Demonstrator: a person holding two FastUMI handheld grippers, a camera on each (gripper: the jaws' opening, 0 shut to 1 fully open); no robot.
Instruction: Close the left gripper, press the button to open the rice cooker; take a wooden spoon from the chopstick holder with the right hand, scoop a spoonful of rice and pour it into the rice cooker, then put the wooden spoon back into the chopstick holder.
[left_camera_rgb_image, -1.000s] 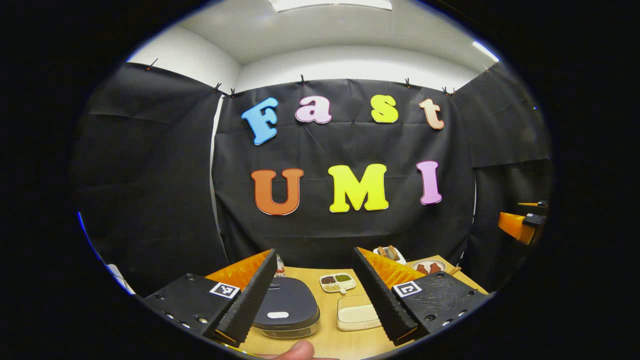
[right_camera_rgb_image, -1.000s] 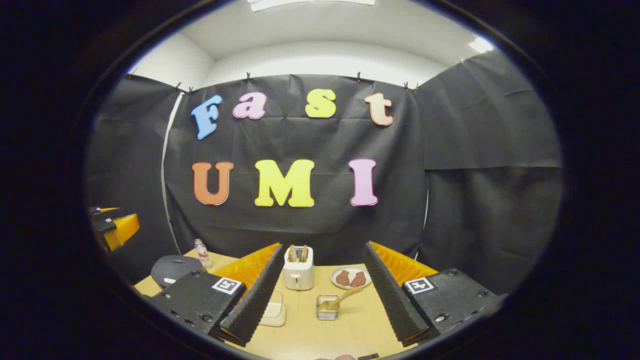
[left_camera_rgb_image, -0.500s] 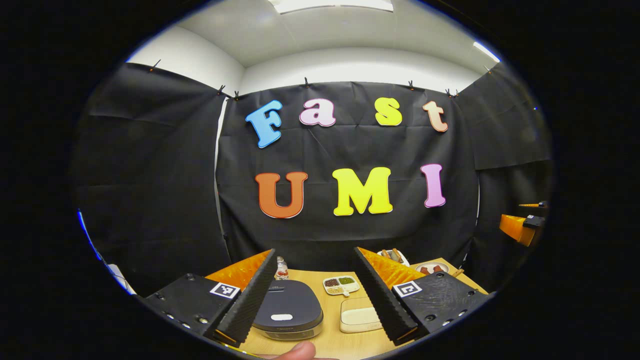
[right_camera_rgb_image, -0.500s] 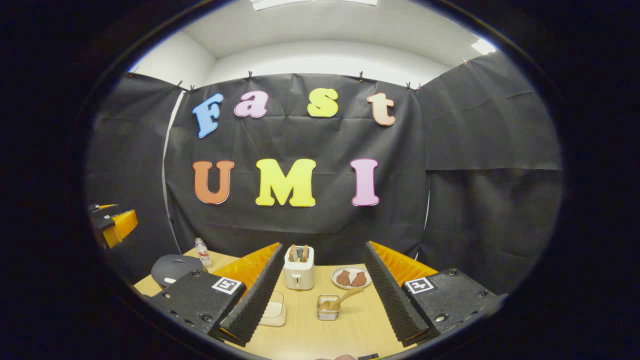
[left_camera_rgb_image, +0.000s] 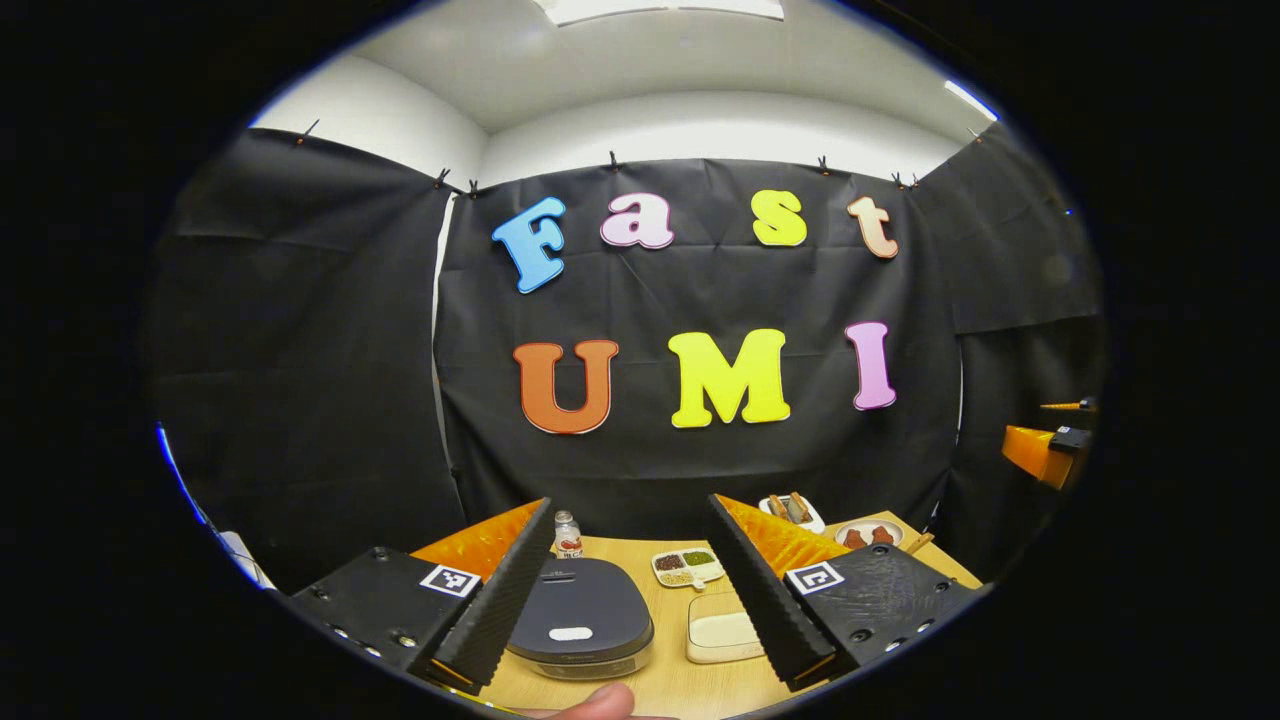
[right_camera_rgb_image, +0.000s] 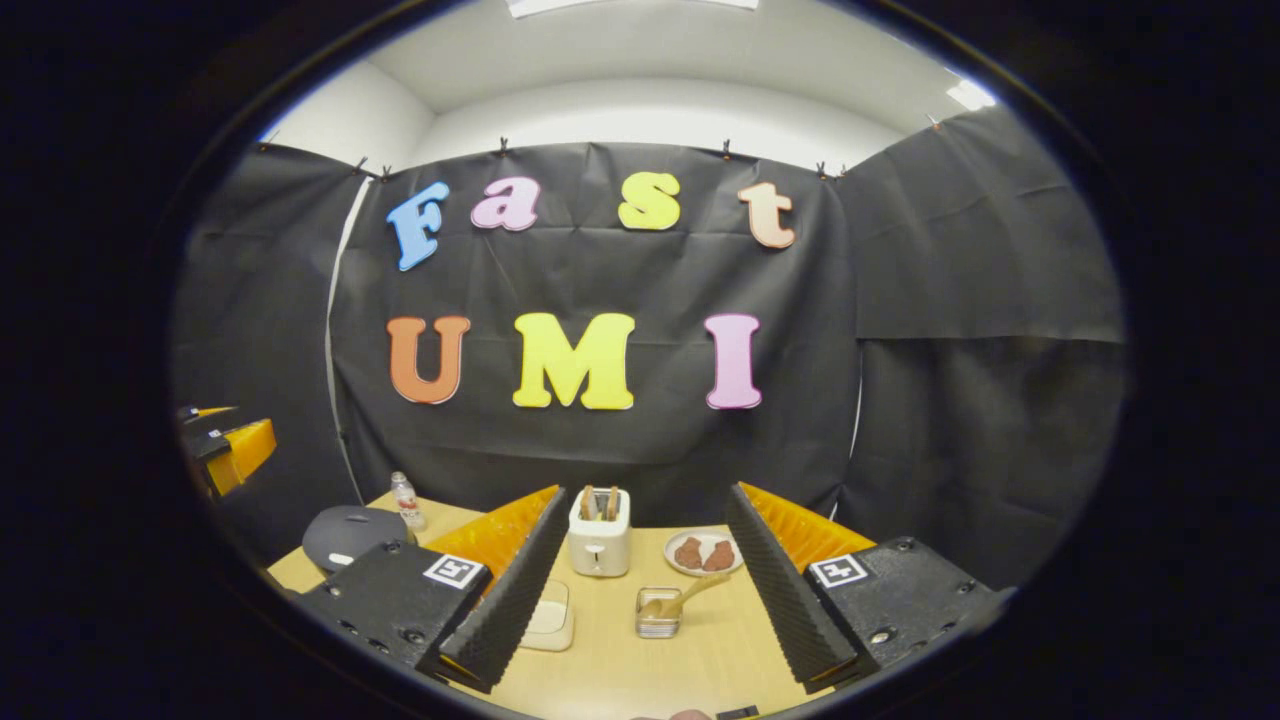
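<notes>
Hovering above the table (right_camera_rgb_image: 620, 670), both grippers spread apart
Toaster (right_camera_rgb_image: 599, 530), plate (right_camera_rgb_image: 704, 553), bottle (left_camera_rgb_image: 567, 534) behind; closed rice cooker (left_camera_rgb_image: 580, 620) between left gripper (left_camera_rgb_image: 632, 600) fingers; wooden spoon (right_camera_rgb_image: 680, 598) in chopstick holder (right_camera_rgb_image: 656, 614) between right gripper (right_camera_rgb_image: 640, 595) fingers.

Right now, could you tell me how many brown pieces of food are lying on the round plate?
2, side by side on the round plate right of the toaster: left piece, right piece. More may be hidden behind the right claw's finger.

Bare table (right_camera_rgb_image: 610, 650) lies near the holder (right_camera_rgb_image: 657, 612); its spoon (right_camera_rgb_image: 684, 595) leans right. Behind stand a toaster (right_camera_rgb_image: 599, 533) and plate (right_camera_rgb_image: 704, 553); a white box (right_camera_rgb_image: 548, 618) sits left. The cooker (left_camera_rgb_image: 580, 620) top is unobstructed.
</notes>
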